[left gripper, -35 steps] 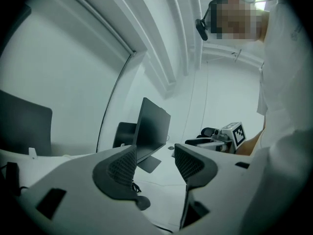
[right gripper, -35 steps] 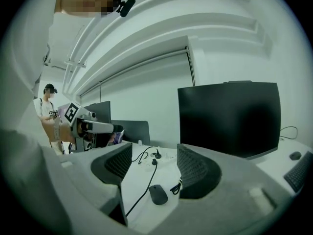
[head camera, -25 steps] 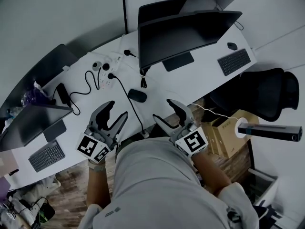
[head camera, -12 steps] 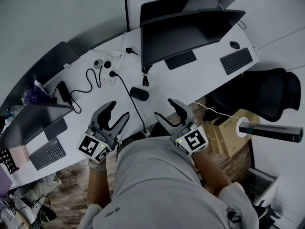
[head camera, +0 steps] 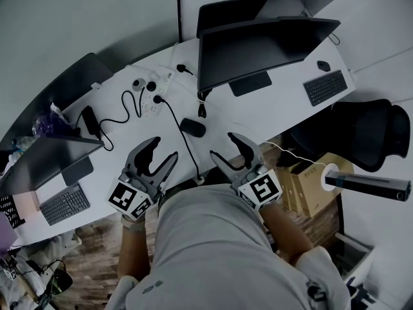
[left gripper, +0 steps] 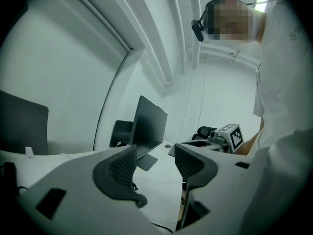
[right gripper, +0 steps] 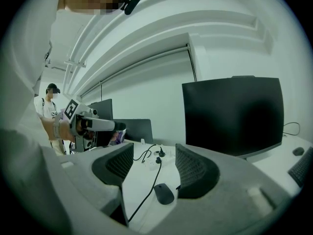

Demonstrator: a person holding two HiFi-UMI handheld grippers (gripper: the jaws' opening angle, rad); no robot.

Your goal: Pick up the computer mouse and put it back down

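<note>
Right gripper view: the computer mouse (right gripper: pixel 164 194) is seen ahead, below the right gripper (right gripper: pixel 153 169)'s open, empty jaws, lengthwise roughly along them; the left gripper (left gripper: pixel 155 164), likewise open, is judged farther.

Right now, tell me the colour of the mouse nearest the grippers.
The small oval computer mouse is black; the right gripper view shows it best.

monitor (head camera: pixel 258 50), keyboard (head camera: pixel 329 87) and power strip (head camera: pixel 155 101) on white desk (head camera: pixel 274 105)

The computer mouse (head camera: pixel 193 127) is black on a white desk (head camera: pixel 277 103). The left gripper (head camera: pixel 162 149) and right gripper (head camera: pixel 222 145) are grey, with black-and-white square-patterned cubes. At two o'clock sits a black keyboard (head camera: pixel 328 87).
</note>
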